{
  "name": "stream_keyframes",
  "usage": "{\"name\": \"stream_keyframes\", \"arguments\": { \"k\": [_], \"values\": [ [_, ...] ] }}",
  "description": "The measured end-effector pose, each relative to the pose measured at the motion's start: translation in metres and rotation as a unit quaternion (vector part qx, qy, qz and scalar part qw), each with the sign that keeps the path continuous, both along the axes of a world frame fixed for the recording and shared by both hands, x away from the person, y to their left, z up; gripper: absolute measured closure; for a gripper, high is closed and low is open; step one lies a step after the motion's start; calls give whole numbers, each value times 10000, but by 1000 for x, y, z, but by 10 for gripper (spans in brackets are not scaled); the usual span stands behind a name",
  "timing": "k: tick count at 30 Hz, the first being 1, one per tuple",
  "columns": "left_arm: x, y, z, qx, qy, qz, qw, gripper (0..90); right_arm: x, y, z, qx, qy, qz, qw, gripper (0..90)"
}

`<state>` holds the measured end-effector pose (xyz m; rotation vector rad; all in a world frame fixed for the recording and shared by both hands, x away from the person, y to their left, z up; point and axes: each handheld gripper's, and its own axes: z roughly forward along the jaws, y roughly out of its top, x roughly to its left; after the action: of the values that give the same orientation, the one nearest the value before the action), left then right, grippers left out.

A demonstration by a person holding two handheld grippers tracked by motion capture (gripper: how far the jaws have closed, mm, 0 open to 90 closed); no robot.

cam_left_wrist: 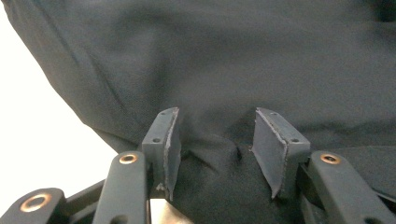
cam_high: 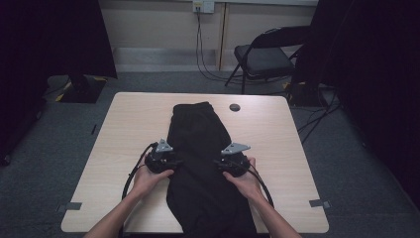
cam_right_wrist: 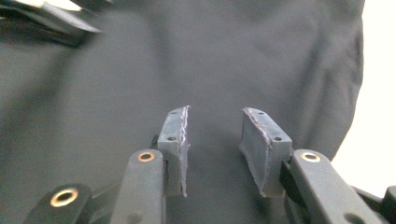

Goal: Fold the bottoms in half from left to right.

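A black garment [cam_high: 198, 144] lies lengthwise down the middle of the light wooden table [cam_high: 133, 124], its elastic waistband at the far end and its near end hanging over the front edge. My left gripper [cam_high: 177, 162] sits at the cloth's left edge, held in a hand and pointing inward. In the left gripper view its jaws [cam_left_wrist: 217, 135] stand open around a small pucker of the fabric [cam_left_wrist: 233, 70], the pads not pressing on it. My right gripper [cam_high: 218, 162] faces it from the right edge. Its jaws [cam_right_wrist: 217, 135] are open over the smooth cloth [cam_right_wrist: 116, 84].
A round grommet [cam_high: 235, 107] is set in the table beyond the garment. Tape marks [cam_high: 73, 206] sit near both front corners. A black folding chair [cam_high: 265, 57] and trailing cables stand on the carpet behind the table. Dark curtains hang at both sides.
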<state>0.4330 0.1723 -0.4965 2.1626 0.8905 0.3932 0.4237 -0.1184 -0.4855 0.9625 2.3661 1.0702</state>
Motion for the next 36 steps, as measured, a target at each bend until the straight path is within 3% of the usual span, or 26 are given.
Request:
{"name": "stream_keyframes", "arguments": {
  "k": [3,5,7,10,13,15,18,20,21,22,24,26,28,30,31,33,36],
  "values": [
    [-3,-2,0,-25,19,-55,10000,514,8,-7,-11,-130,105,-154,9997,608],
    [-5,-4,0,-11,36,-125,9999,507,8,-15,-13,109,239,-222,9994,608],
    [-10,-8,1,16,47,-210,9998,498,2,-18,-13,61,176,-209,9996,612],
    [-20,-14,1,31,88,-419,9991,487,-8,-23,-11,14,282,-144,9995,612],
    [-26,-19,2,22,133,-552,9984,486,-24,-31,-9,-29,388,35,9992,612],
    [-36,-25,1,-97,206,-760,9968,486,-39,-36,-8,-52,437,102,9990,613],
    [-48,-35,2,-13,213,-972,9950,484,-67,-43,-4,-179,607,80,9980,613],
    [-55,-37,3,-51,268,-1056,9940,477,-74,-44,-4,-195,634,111,9977,614],
    [-66,-40,4,21,305,-1160,9928,477,-95,-46,-2,-258,728,297,9966,611],
    [-71,-41,4,47,317,-1193,9923,477,-103,-47,-1,-287,784,364,9958,611],
    [-81,-42,6,31,418,-1311,9905,477,-114,-47,0,-372,784,457,9952,611],
    [-90,-43,6,48,434,-1437,9887,477,-119,-49,3,-244,911,512,9942,628],
    [-93,-45,7,-51,588,-1486,9871,473,-113,-50,11,-60,697,328,9970,625],
    [-91,-48,9,-24,705,-1434,9871,479,-97,-53,20,308,465,39,9984,624],
    [-89,-49,9,-114,807,-1390,9869,511,-85,-53,23,373,324,-86,9987,624],
    [-83,-51,10,-200,904,-1314,9870,542,-60,-51,26,246,-27,-273,9993,609],
    [-73,-53,10,-276,812,-1276,9881,532,-24,-47,23,226,-122,-531,9983,570]
  ]
}}
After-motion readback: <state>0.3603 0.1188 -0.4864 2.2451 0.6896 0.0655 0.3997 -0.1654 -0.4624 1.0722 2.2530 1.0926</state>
